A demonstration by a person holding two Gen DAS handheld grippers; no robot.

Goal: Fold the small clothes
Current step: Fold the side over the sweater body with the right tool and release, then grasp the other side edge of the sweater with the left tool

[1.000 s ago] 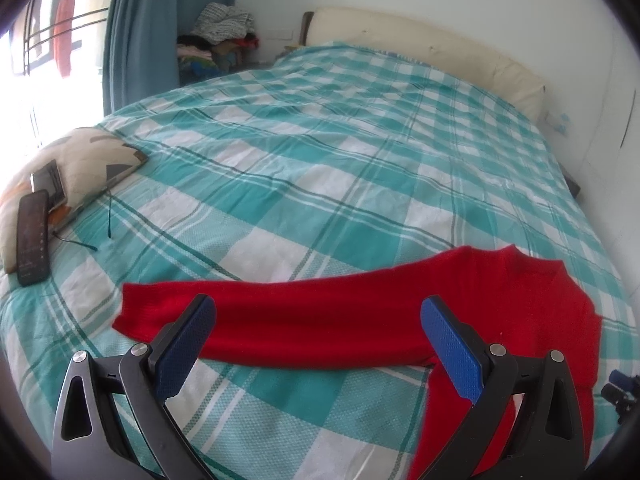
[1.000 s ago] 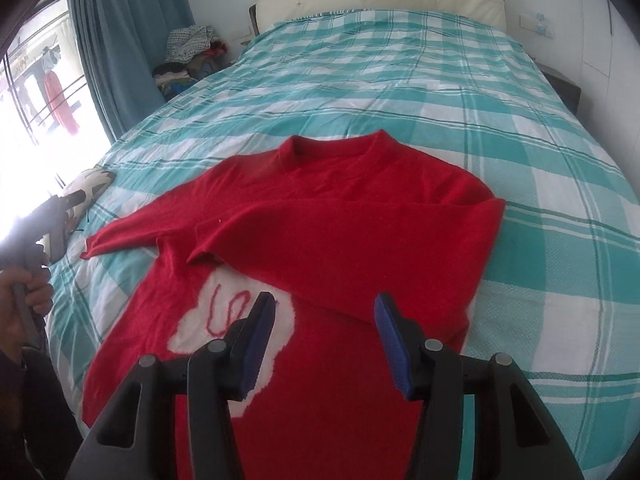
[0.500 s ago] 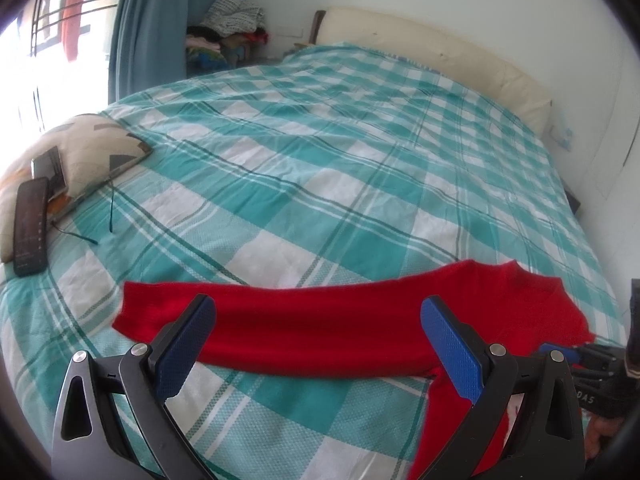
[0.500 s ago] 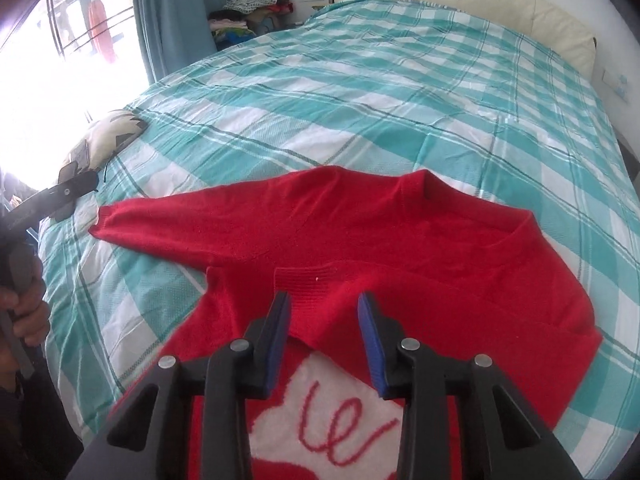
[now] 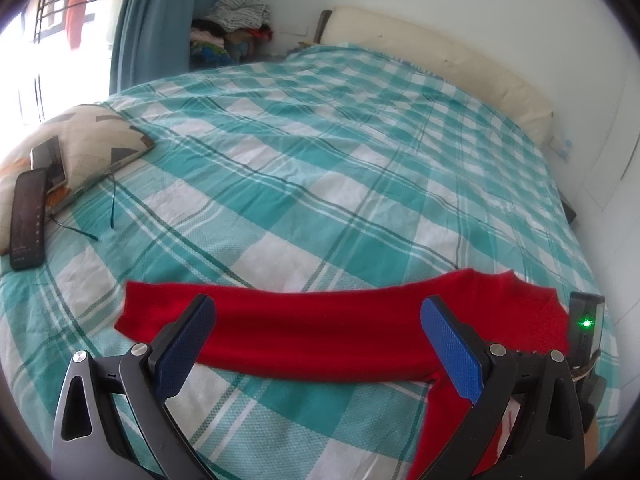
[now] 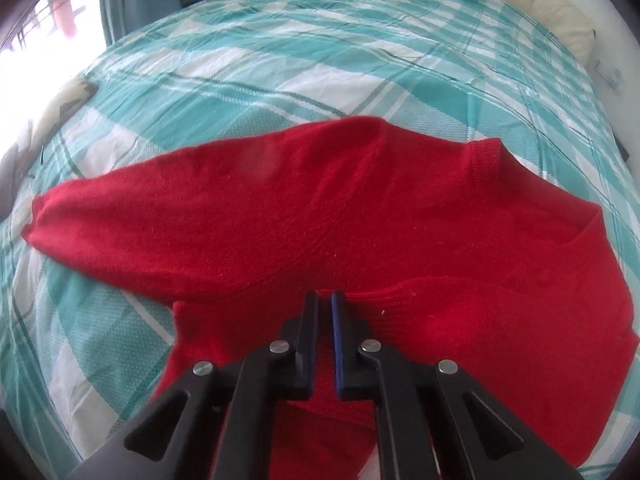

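Observation:
A small red sweater (image 6: 360, 220) lies flat on the teal checked bedspread (image 5: 320, 140). Its right sleeve is folded across the chest; its left sleeve (image 5: 280, 332) stretches out to the side. My right gripper (image 6: 325, 300) is shut on the cuff of the folded sleeve, low over the sweater's chest. My left gripper (image 5: 316, 332) is open and empty, its blue pads (image 5: 448, 344) hovering over the stretched-out sleeve. The right gripper's body shows at the right edge of the left wrist view (image 5: 584, 328).
A patterned pillow (image 5: 80, 148) with a phone and a dark remote (image 5: 28, 220) lies at the bed's left edge. A cream headboard (image 5: 440, 60) stands at the far end. A pile of clothes (image 5: 236, 28) and a blue curtain stand in the far corner.
My right gripper has come down toward the sweater and shut on the cuff of the folded sleeve. My left gripper has stayed open over the stretched-out sleeve.

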